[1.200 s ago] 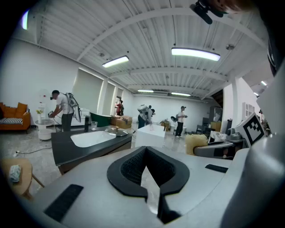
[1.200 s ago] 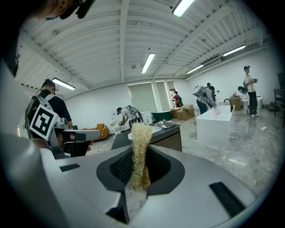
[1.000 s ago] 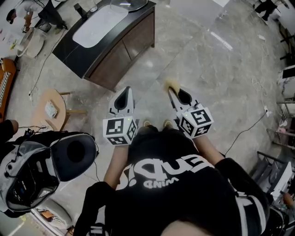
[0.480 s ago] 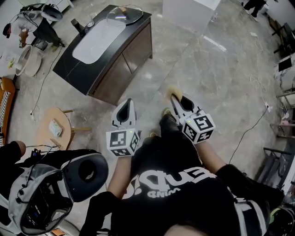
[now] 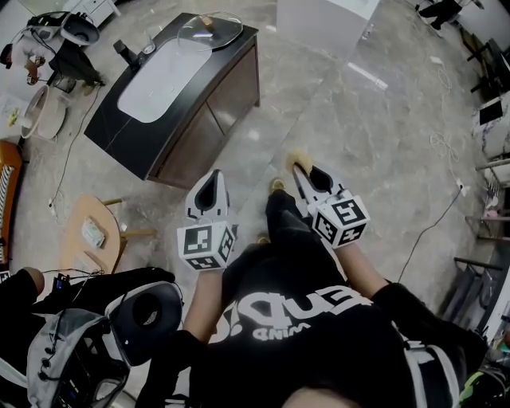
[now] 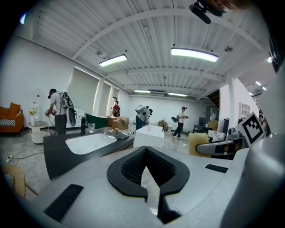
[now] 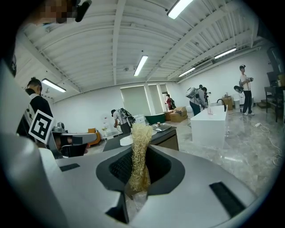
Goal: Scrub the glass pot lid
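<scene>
**Scrubber gripped, lid waiting on the far end of the counter**

Nearest the camera, the person in a black printed top holds both grippers out over the grey marbled stone floor [image 5: 374, 135], each pointing ahead and a little downward. The left gripper [image 5: 213, 177] has its dark jaws pressed together with nothing between them; its own view shows the pads meeting at the tip [image 6: 144, 151]. The right gripper [image 5: 300, 169] is clamped on a pale yellow fibrous scrubber [image 5: 296, 154], which stands upright between the pads and pokes out past them [image 7: 140, 147].

To the left of the person, a small round wooden side table [image 5: 84, 231] stands on the floor, with a flat object on top.

Ahead of the grippers, well apart from them, stands a dark-topped wooden sink cabinet [image 5: 209, 119] with a white rectangular basin [image 5: 155, 68] set into it. The round glass pot lid [image 5: 209, 28] rests on the counter at the cabinet's far end, beyond the basin, knob up; it also shows in the left gripper view [image 6: 116, 133] and the right gripper view [image 7: 161, 127].

Just past the cabinet sits a white rectangular block [image 5: 323, 20]. Farther back in the hall, several other people stand about.
</scene>
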The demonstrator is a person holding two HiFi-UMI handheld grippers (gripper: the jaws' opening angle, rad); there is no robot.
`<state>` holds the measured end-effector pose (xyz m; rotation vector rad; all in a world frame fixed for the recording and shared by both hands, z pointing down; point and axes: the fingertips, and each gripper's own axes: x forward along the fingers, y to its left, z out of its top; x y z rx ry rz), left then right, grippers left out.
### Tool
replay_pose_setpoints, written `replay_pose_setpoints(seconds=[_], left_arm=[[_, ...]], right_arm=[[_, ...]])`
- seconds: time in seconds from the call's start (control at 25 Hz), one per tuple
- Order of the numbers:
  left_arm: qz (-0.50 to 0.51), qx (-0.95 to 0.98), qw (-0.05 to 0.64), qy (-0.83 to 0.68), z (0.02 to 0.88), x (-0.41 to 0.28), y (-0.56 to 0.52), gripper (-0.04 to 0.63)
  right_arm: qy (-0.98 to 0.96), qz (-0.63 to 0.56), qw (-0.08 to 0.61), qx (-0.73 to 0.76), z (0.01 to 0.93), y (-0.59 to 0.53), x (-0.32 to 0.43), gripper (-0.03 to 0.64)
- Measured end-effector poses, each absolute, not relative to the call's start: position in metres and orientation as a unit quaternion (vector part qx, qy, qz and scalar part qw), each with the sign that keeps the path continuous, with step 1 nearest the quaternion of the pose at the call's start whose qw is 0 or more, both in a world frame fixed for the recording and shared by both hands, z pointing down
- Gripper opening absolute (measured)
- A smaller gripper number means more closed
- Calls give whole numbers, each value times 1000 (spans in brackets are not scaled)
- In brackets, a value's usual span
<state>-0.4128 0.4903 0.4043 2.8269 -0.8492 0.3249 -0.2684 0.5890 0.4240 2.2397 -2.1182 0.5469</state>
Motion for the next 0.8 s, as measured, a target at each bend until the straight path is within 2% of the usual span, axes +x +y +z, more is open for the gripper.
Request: replay_pose_setpoints(seconds=[0.8], left_arm=[[107, 944, 89, -301, 384, -305, 362, 14]], right_arm=[[-702, 185, 19, 687, 412, 454, -167, 46]])
